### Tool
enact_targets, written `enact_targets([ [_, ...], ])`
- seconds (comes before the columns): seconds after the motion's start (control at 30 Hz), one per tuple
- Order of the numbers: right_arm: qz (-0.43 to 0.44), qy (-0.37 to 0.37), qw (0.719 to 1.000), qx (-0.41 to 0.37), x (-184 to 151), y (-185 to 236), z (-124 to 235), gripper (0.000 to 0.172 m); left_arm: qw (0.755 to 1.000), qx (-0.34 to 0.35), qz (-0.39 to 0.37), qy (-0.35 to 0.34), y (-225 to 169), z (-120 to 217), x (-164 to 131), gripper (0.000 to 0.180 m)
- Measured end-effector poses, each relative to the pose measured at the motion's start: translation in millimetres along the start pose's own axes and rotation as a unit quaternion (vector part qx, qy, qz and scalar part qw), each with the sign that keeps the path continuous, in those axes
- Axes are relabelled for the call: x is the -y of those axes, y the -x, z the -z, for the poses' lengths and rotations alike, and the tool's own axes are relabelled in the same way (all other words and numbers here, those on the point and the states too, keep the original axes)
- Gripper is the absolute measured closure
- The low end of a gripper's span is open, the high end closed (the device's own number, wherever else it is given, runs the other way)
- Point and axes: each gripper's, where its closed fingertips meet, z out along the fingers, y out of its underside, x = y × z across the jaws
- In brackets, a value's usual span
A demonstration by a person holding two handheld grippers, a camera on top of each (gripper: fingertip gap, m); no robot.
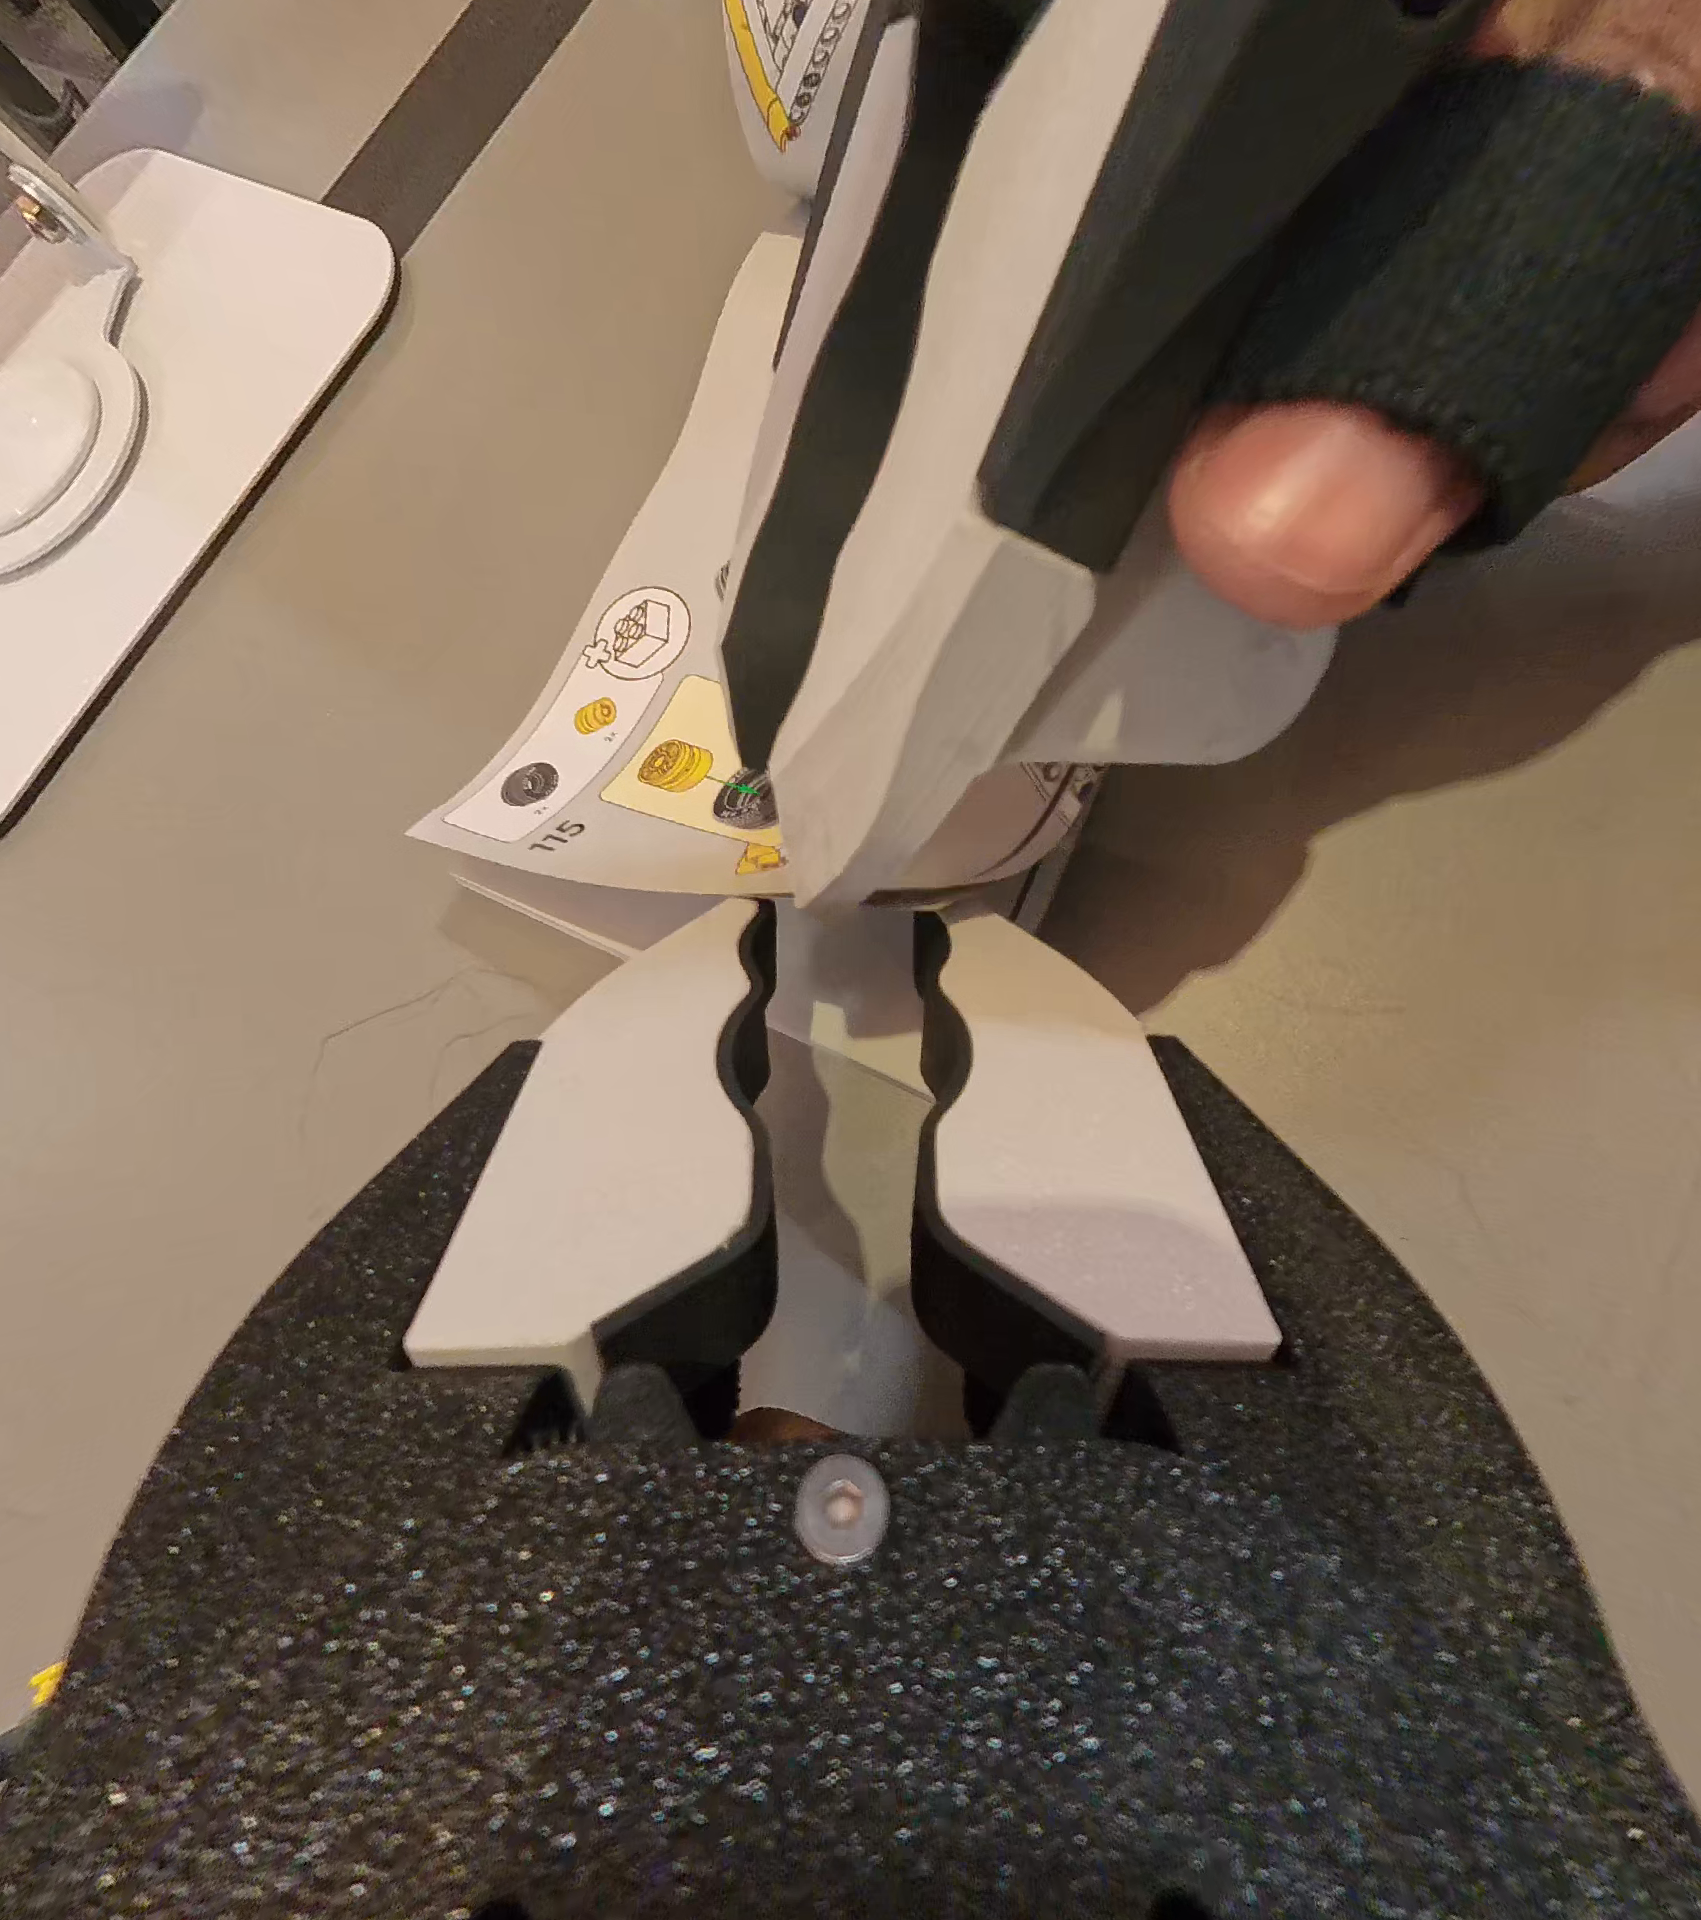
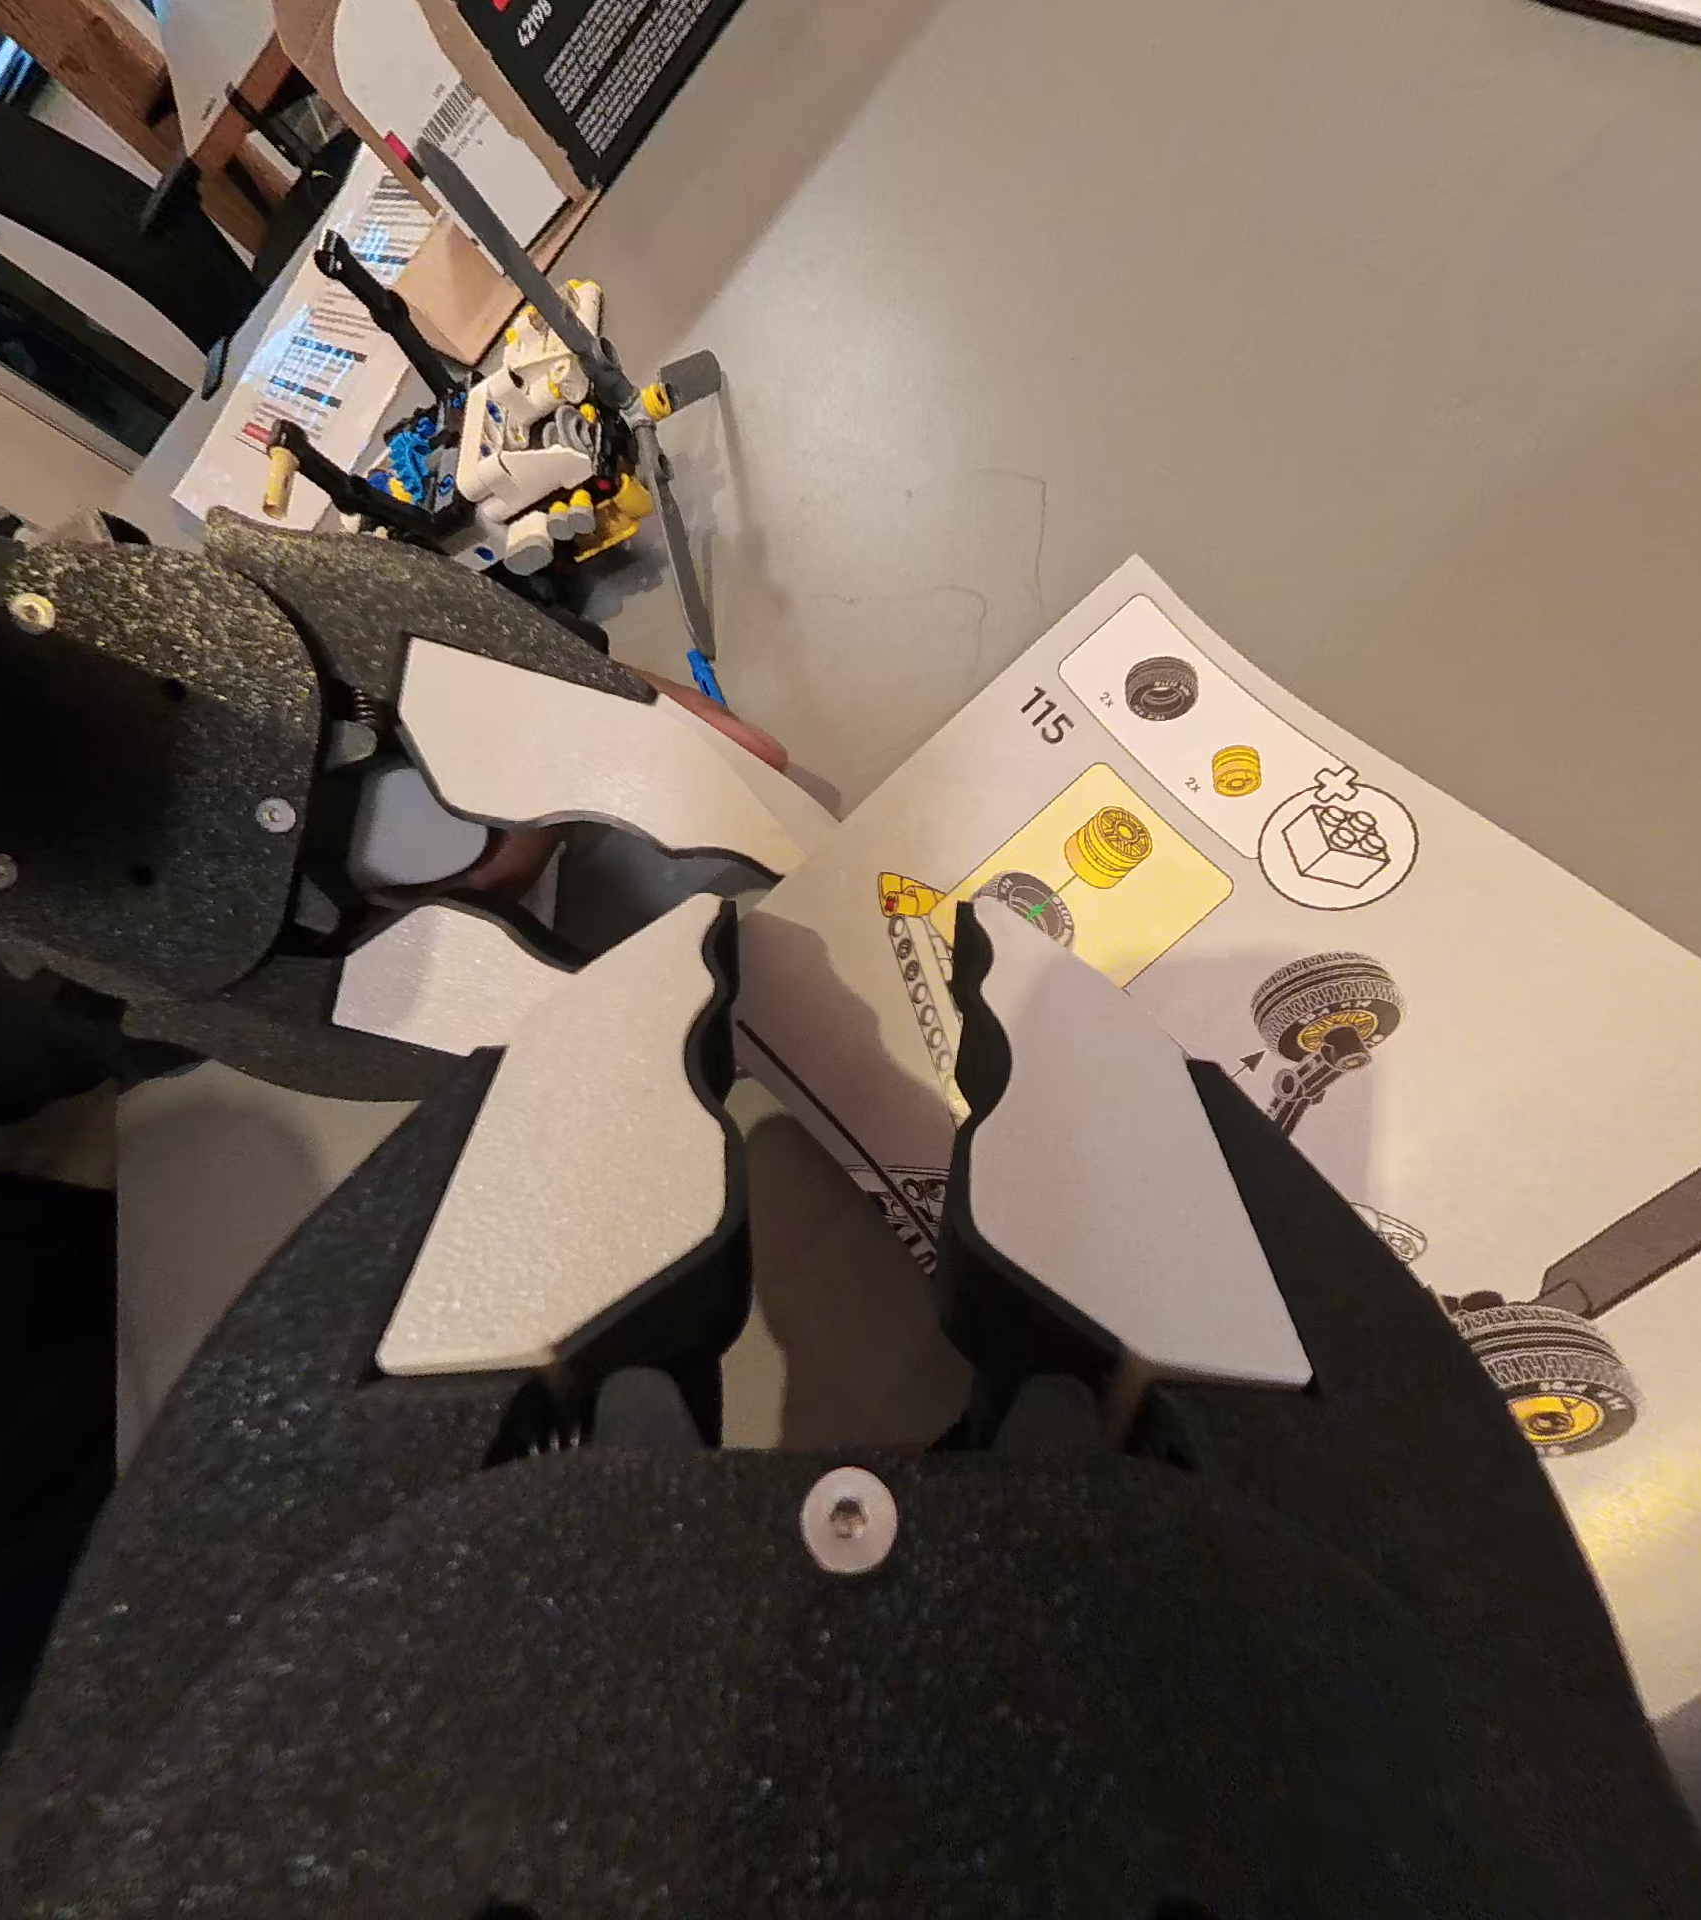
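An open instruction booklet (image 2: 1345,1039) lies on the grey table (image 2: 1345,364), its upper page printed with drawings of tyres, yellow wheel hubs and a brick symbol; in the left wrist view the same booklet (image 1: 617,707) curls upward at its near corner. The right gripper (image 2: 846,914) hangs over the page edge with its jaws apart, one fingertip (image 2: 981,935) lying on or just above the yellow panel of the page and the other at the page's border; nothing is pressed between the pads. The left gripper (image 1: 846,920) points at the booklet's near edge, also with its jaws apart, and the paper and table show through the gap; whether either pad touches the paper cannot be told. In the left wrist view the right gripper (image 1: 784,831) reaches down onto the page from above, with a thumb in a dark finger sleeve (image 1: 1313,509) on its body. Farther along the table stand a partly built brick model (image 2: 534,457) in white, black, yellow and blue, with a small blue pin (image 2: 706,670) beside it, a cardboard box (image 2: 513,94) and printed sheets (image 2: 306,395). A flat white stand base (image 1: 98,468) sits to the left of the booklet.
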Motion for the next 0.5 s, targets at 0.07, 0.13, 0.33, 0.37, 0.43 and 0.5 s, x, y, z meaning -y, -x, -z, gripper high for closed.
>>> enact_targets([
  [0.07,-0.003,-0.001,1.000,0.003,-0.2,0.0,0.6,0.132,1.000,0.000,0.000,0.000,0.4,0.0,-0.3,0.155],
  [0.13,-0.005,-0.001,1.000,0.006,-1.0,0.1,0.5,0.133,1.000,0.000,0.000,0.001,0.4,-0.2,-0.8,0.155],
  [0.33,-0.013,0.000,1.000,0.006,-3.4,-0.8,0.4,0.137,1.000,0.000,0.001,0.002,1.1,0.4,-1.8,0.155],
  [0.37,-0.014,-0.001,1.000,0.007,-3.2,-0.5,1.0,0.138,1.000,0.000,0.001,0.002,1.3,0.4,-1.9,0.155],
  [0.43,-0.017,-0.002,1.000,0.010,-3.3,0.1,1.9,0.138,1.000,0.000,0.002,0.003,1.6,0.6,-2.2,0.155],
  [0.5,-0.021,-0.003,1.000,0.013,-3.7,0.4,2.5,0.138,1.000,0.000,0.002,0.004,1.5,0.5,-2.4,0.155],
])
